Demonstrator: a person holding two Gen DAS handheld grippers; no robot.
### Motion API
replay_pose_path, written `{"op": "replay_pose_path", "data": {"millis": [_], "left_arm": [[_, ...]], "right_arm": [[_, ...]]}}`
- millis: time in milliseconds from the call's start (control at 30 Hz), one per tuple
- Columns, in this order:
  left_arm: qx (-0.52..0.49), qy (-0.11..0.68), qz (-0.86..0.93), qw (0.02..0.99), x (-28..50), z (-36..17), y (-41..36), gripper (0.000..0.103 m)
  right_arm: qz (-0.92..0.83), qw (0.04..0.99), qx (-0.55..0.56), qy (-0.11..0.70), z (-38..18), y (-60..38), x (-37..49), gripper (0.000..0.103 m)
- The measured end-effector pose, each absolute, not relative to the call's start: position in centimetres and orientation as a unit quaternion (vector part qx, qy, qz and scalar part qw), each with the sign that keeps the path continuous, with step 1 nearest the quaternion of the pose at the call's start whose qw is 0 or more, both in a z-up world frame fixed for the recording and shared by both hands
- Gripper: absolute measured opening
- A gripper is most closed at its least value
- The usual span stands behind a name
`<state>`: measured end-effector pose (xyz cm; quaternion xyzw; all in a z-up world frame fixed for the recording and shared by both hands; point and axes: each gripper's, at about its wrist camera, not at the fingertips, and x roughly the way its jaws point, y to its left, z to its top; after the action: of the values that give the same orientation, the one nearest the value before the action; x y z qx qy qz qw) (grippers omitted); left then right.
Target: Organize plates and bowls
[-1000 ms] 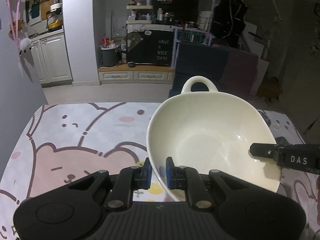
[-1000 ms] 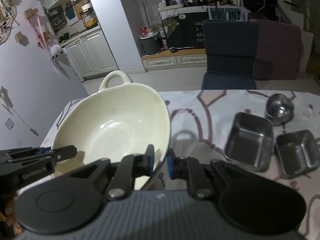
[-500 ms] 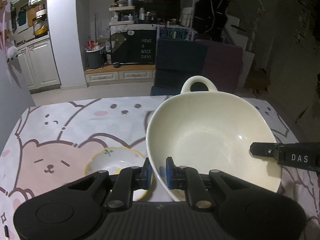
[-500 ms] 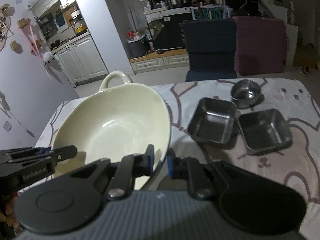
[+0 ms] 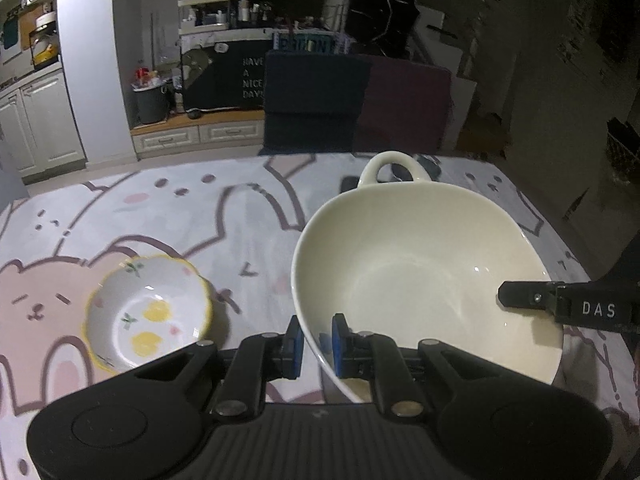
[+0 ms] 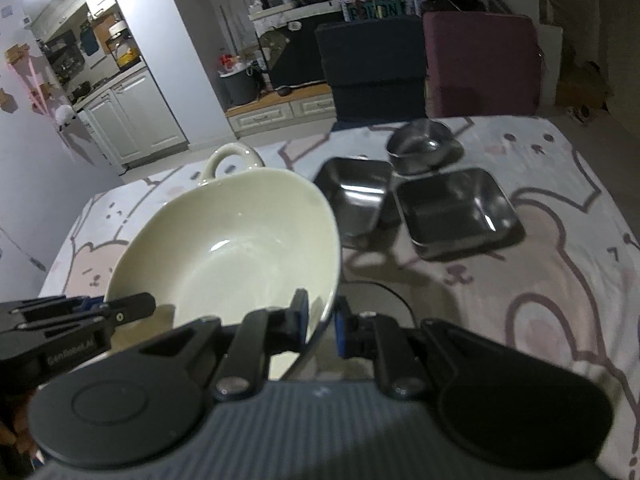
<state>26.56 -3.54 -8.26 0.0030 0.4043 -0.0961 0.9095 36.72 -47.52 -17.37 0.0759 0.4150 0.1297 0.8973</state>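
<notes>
A large cream bowl (image 5: 424, 264) with a loop handle hangs above the table, held from both sides. My left gripper (image 5: 316, 340) is shut on its near-left rim. My right gripper (image 6: 320, 322) is shut on the opposite rim of the cream bowl (image 6: 232, 256). Each view shows the other gripper's fingers at the bowl's far edge. A small floral bowl (image 5: 148, 314) with yellow spots sits on the cloth to the left of the big bowl. Two square steel dishes (image 6: 456, 210) (image 6: 354, 196) and a round steel bowl (image 6: 422, 146) rest to the right.
The table (image 5: 224, 224) wears a pink and white cartoon bear cloth. A dark blue chair (image 5: 316, 100) and a maroon chair (image 6: 480, 64) stand behind the far edge. A thin black cable (image 6: 396, 300) lies on the cloth near my right gripper.
Both grippers have carried the cream bowl sideways across the table and slightly lower. The floral bowl has come into the left wrist view, and the steel dishes now show more fully on the right.
</notes>
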Motion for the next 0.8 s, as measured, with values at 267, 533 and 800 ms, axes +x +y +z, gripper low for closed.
{"op": "replay_pose_path", "data": {"millis": [267,533,800], "left_arm": [[-0.003,0.432,-0.114,0.894,26.3,-12.4,-5.5,0.016],[-0.001,0.454,-0.118,0.883,26.6,-14.5,-6.1,0.016],[0.003,0.463,-0.120,0.878,26.9,-15.1,-6.0,0.016]], "right_arm": [[0.112,0.887,0.073,0.443,-20.1,-49.4,36.7,0.016],[0.110,0.873,0.062,0.470,-22.5,-50.2,36.3,0.016],[0.112,0.865,0.062,0.485,-23.5,-50.2,36.7,0.016]]}}
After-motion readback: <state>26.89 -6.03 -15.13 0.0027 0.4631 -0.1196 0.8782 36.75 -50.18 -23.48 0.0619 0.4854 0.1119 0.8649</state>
